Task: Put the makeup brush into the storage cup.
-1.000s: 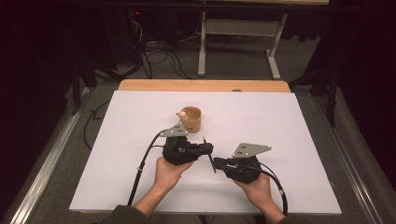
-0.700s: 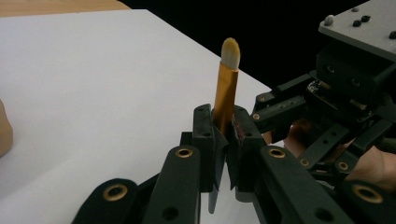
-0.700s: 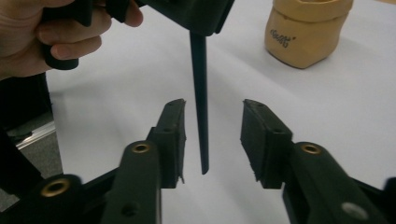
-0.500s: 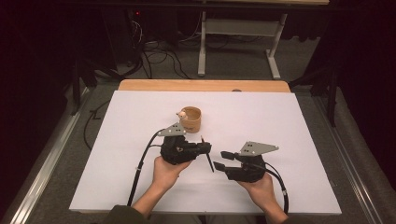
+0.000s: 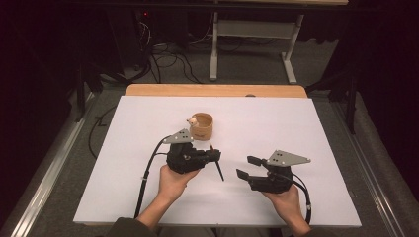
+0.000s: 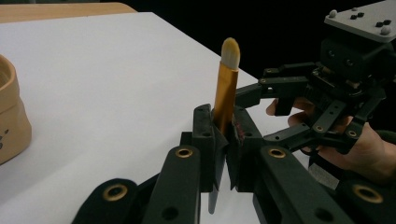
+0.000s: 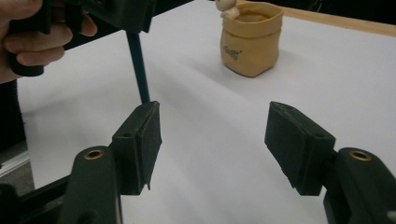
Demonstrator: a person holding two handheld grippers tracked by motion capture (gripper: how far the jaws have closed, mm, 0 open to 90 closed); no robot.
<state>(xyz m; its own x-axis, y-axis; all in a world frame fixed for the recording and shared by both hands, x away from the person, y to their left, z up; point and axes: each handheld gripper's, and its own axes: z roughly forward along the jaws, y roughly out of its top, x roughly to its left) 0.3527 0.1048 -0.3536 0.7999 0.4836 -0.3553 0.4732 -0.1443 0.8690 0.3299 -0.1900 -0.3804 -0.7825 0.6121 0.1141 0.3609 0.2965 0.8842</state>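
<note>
On the white-covered surface (image 5: 123, 163) the left tongs (image 5: 213, 156) point toward the right, pinching a small makeup brush with a gold metal ferrule, pale bristle tip and dark handle (image 6: 226, 95). In the left tongs' own view the brush stands upright between the pressed pads, bristles up, dark handle poking out below. From above, the handle (image 5: 219, 171) slants down toward the sheet. The left hand (image 5: 174, 180) grips the body from beneath, forearm entering from the near edge. Just behind these tongs sits a tan, soft-sided pouch-shaped cup (image 5: 202, 125) with a small pale figure on its rim. To the right, apart from the brush, the right tongs (image 5: 248, 167) are spread wide and aim left, held low by the right hand (image 5: 284, 200). Bare sheet stretches right and toward the far wooden edge (image 5: 212, 90).
</note>
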